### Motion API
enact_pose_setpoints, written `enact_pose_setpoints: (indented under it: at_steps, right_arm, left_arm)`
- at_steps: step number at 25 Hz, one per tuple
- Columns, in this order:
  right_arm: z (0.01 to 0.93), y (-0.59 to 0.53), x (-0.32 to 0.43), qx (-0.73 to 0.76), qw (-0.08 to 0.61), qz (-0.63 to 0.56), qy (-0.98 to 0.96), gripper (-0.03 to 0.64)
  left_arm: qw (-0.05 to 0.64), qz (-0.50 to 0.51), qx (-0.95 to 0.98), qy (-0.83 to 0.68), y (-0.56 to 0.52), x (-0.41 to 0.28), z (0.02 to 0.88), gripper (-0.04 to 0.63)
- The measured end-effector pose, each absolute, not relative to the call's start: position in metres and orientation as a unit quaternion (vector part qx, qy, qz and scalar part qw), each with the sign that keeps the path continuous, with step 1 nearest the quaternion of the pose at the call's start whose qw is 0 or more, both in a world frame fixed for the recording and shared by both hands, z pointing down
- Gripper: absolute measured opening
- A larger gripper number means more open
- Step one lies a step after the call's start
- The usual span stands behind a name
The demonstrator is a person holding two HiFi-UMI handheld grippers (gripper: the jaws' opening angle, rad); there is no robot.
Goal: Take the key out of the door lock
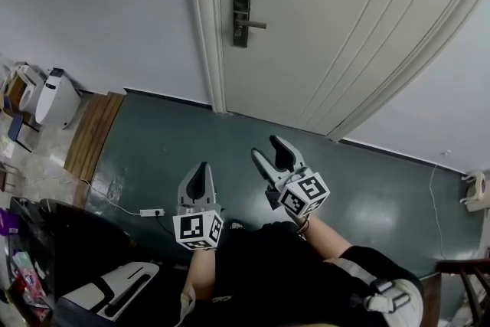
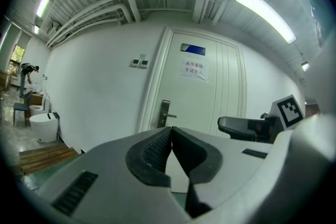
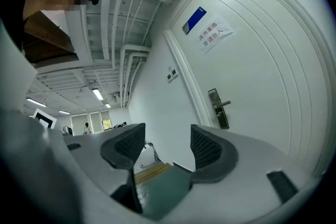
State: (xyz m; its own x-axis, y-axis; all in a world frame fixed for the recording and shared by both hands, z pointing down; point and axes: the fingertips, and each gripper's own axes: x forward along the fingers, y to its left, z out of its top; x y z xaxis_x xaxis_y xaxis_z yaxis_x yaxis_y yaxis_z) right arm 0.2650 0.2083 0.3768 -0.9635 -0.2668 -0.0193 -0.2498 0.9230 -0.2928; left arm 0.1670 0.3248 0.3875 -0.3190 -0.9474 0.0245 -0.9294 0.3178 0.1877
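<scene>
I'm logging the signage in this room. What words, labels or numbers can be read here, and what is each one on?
"库房重地 / 非请勿入": paper sign on the door, two lines of red characters; they are small, so this reading is tentative.
Blue plate above the sign: too blurred to read.
Marker cubes: black-and-white square patterns only, no words.

Dark green floor (image 1: pixel 230 157), low wooden platform (image 1: pixel 92 134) beside the white wall (image 1: pixel 115 11), white power strip (image 1: pixel 151 212) with thin cable on the floor, white rounded fixture (image 1: pixel 55 97) (maybe a toilet), paper notice (image 2: pixel 193 70) with red print, blue plate (image 2: pixel 193 49) above it, long ceiling lamp (image 2: pixel 265 14).
</scene>
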Motion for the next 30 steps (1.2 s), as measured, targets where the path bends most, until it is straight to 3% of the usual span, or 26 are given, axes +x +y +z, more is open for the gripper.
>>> enact_pose_setpoints:
  at_steps: [15, 30]
  right_arm:
    - [0.376, 0.175, 0.191, -0.135, 0.009, -0.085, 0.987, 0.276]
    - [0.378, 0.035, 0.111, -0.152, -0.004, -0.067, 0.986, 0.276]
  left_arm:
    - [0.086, -0.073, 0.579, -0.807, 0.288, 0.108, 0.412, 0.023]
    - [0.093, -0.046, 0.609, -0.786, 0.123, 0.038, 0.403, 0.023]
